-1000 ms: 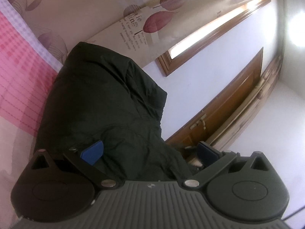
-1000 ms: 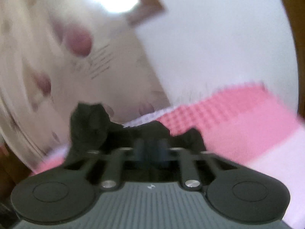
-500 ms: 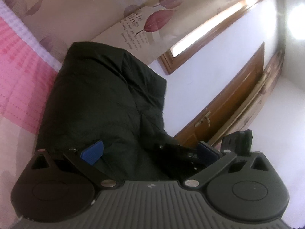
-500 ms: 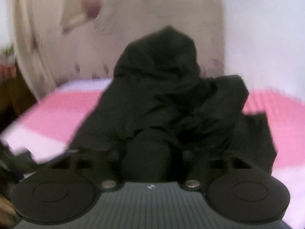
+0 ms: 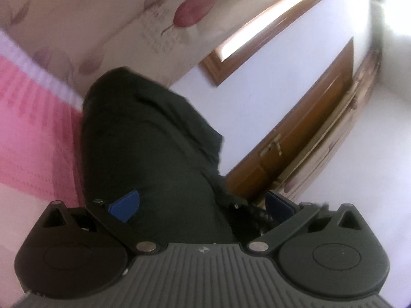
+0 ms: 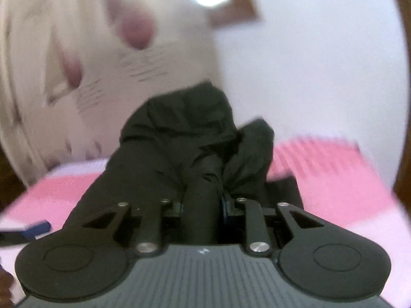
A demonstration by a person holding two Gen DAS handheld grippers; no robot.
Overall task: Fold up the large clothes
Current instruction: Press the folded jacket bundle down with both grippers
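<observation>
A large black garment point(image 5: 143, 148) lies bunched on the pink bedspread point(image 5: 28, 128). My left gripper point(image 5: 203, 202) is open, its blue pads point(image 5: 125, 205) wide apart with the cloth lying between them. In the right wrist view my right gripper point(image 6: 203, 205) is shut on a thick fold of the same black garment point(image 6: 179, 141), which rises in a heap in front of it. The blue tip of the left gripper point(image 6: 36, 228) shows at the left edge of that view.
A cream curtain with pink leaves point(image 5: 110, 18) hangs behind the bed. A wood-framed window point(image 5: 269, 33) and a brown wooden door point(image 5: 308, 128) are on the white wall. The pink bedspread point(image 6: 334, 177) spreads right of the garment.
The right gripper swung around with the garment held in it, and its view is blurred by motion. The left gripper shifted slightly and stays open over the cloth.
</observation>
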